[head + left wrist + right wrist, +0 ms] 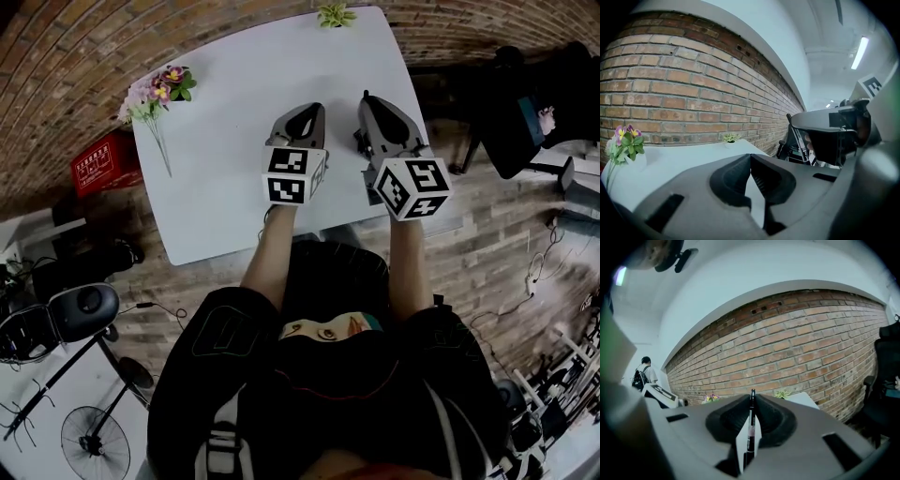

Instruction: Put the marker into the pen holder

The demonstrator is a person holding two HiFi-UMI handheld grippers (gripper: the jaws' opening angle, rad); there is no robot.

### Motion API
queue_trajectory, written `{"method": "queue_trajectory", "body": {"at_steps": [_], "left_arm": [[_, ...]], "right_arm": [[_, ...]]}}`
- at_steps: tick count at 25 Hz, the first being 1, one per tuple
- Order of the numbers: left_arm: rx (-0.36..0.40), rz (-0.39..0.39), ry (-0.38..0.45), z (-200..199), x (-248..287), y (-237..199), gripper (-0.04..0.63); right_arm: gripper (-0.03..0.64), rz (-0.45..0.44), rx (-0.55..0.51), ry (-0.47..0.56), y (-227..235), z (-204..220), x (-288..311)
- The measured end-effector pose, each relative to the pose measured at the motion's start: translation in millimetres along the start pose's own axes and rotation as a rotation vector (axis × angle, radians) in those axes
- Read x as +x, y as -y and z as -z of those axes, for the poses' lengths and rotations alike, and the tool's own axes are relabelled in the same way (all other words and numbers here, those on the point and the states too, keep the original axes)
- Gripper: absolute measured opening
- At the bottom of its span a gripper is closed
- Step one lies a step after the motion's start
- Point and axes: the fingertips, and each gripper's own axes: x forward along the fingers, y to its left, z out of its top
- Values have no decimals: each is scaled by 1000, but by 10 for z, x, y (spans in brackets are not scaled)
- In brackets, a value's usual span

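Red crate (106, 161): white characters, too small to read. Marker (750, 433) label: illegible.

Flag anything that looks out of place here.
No pen holder shows in any view: the table shows only flowers and a small plant. The marker sits clamped in the right gripper; nothing looks spilled or damaged.

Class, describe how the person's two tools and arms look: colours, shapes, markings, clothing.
The left tool and right tool are grey moulded shells with dark ribbed pads. Each carries a white cube printed with black square patterns. The forearms are bare below black sleeves.
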Motion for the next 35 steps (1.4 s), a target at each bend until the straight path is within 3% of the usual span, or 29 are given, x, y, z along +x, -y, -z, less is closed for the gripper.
{"method": "queue_trajectory", "body": {"at_steps": [15, 28, 35], "left_arm": [[46, 38, 28, -192, 171, 512, 2], [37, 11, 14, -117, 98, 526, 2], [17, 4, 14, -39, 49, 522, 2]], "right_arm": [[44, 40, 47, 116, 552, -269, -399], [44, 77, 65, 73, 924, 150, -404], [46, 100, 0, 27, 978, 347, -457]]}}
